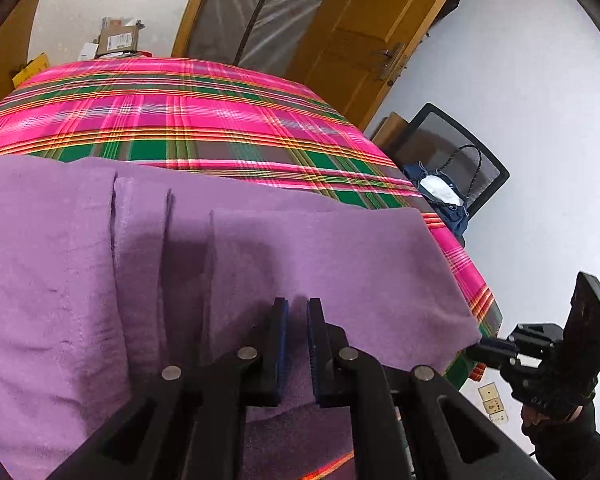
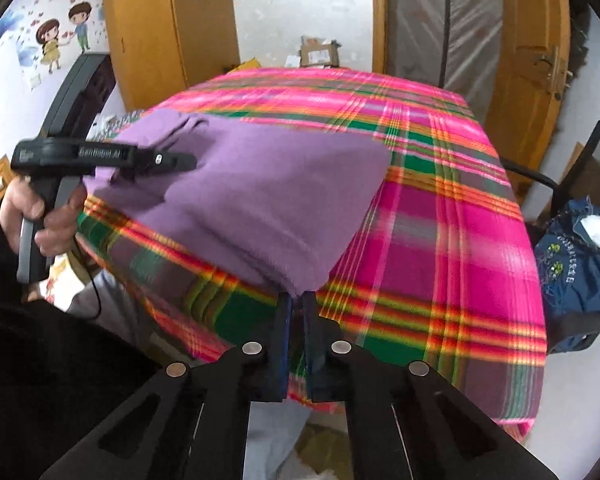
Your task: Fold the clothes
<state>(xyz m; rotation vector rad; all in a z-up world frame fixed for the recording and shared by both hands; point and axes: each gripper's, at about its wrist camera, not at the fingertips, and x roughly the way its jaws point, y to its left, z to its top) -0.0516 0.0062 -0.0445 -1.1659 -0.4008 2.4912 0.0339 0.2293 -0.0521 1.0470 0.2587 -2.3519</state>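
Purple cloth [image 1: 260,248] lay half folded on the plaid table [image 1: 188,120]; the left gripper [image 1: 297,344] pinched its near edge, probably anchoring it. From the right wrist, the right gripper [image 2: 296,332] was clenched on the cloth's corner, seemingly ready to lift.

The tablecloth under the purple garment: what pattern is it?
Plaid tablecloth, mainly pink with green, orange and grey bands; clearest in the right wrist view.
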